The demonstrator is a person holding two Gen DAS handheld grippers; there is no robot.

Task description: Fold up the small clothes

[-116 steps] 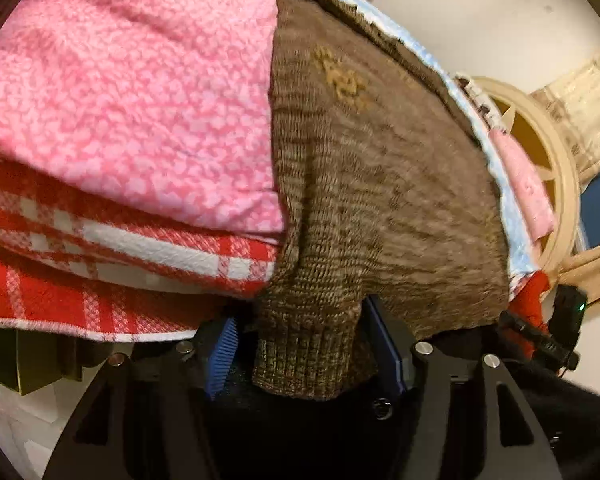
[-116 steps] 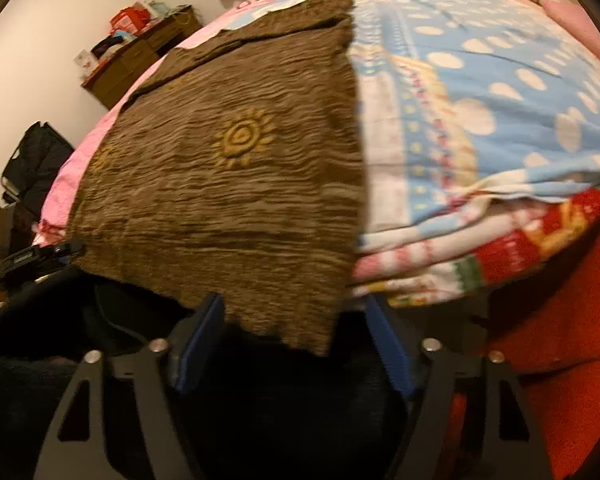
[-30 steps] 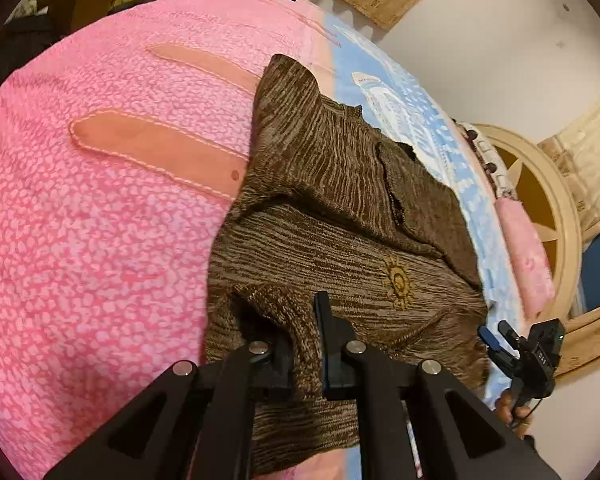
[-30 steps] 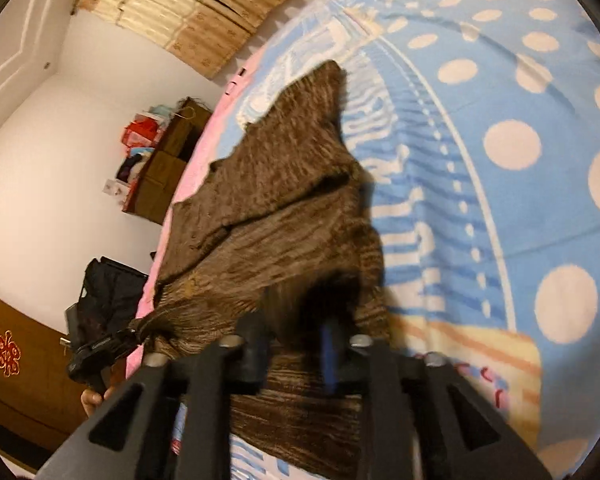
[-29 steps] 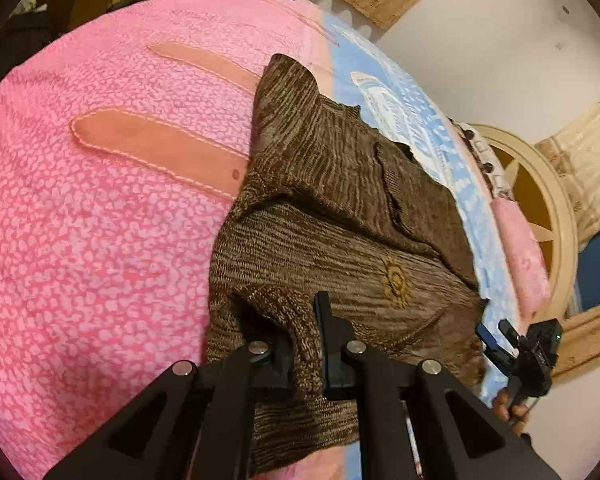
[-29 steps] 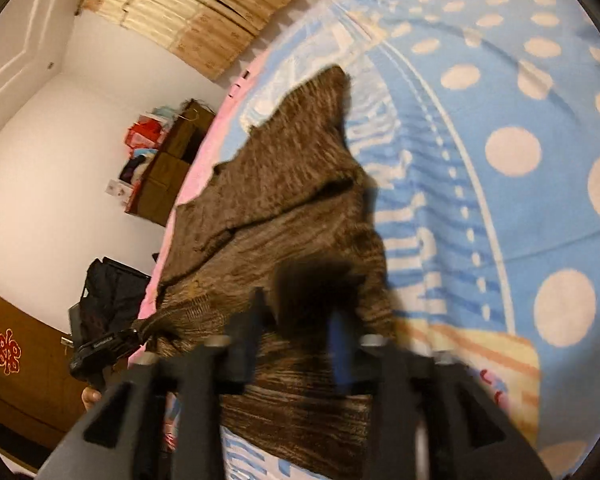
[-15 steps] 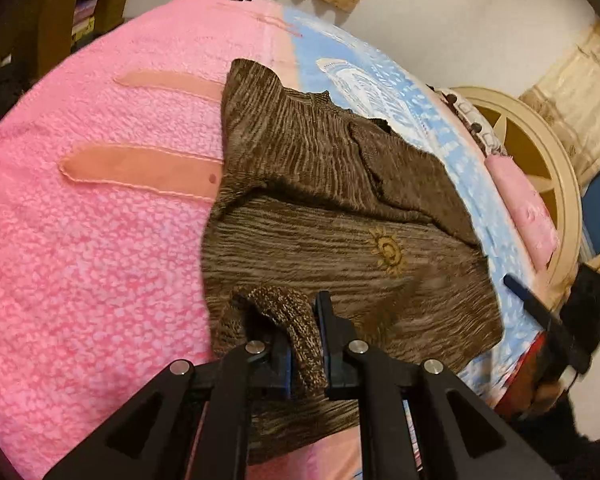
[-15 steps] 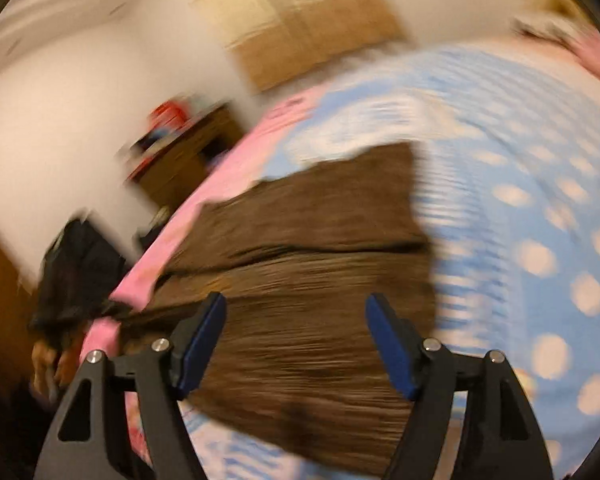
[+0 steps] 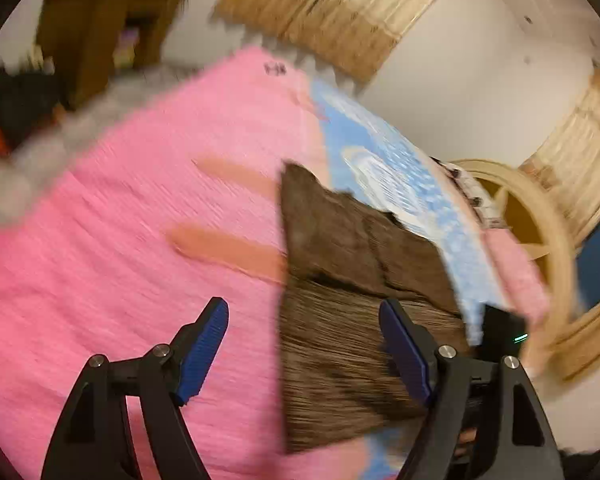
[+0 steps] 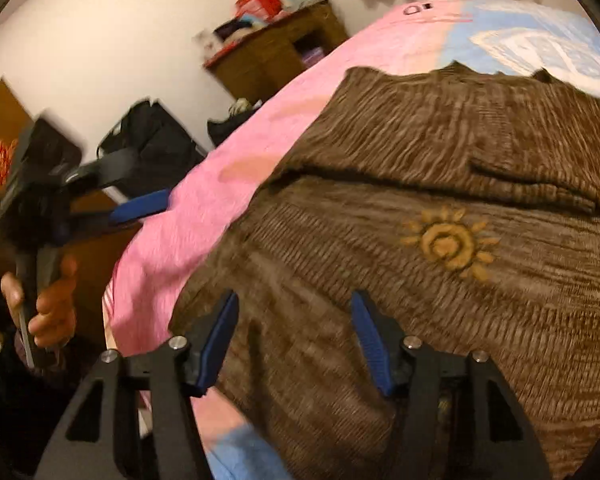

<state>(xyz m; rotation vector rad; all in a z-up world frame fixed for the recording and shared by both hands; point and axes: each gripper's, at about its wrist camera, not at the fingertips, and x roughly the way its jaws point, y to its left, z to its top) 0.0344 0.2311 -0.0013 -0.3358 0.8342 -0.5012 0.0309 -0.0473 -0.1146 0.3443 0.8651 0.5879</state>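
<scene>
A brown knit sweater (image 10: 440,208) with a yellow sun motif (image 10: 448,242) lies on the bed, its top part folded down over its body. In the left wrist view the sweater (image 9: 340,312) lies to the right of centre, blurred. My left gripper (image 9: 304,352) is open and empty above the pink blanket (image 9: 120,260), at the sweater's left edge. My right gripper (image 10: 296,340) is open and empty just above the sweater's near left corner. The left gripper also shows in the right wrist view (image 10: 132,204), held in a hand off the bed's left side.
The bed carries a pink blanket (image 10: 228,168) and a blue patterned quilt (image 10: 540,44). A wooden cabinet (image 10: 276,52) with clutter and a black bag (image 10: 152,148) stand by the wall. A round wooden frame (image 9: 540,240) stands past the bed.
Both grippers let go of the sweater and opened. The sweater's lower part now lies flat. The left gripper drew back to the left; the right swung over the near left corner.
</scene>
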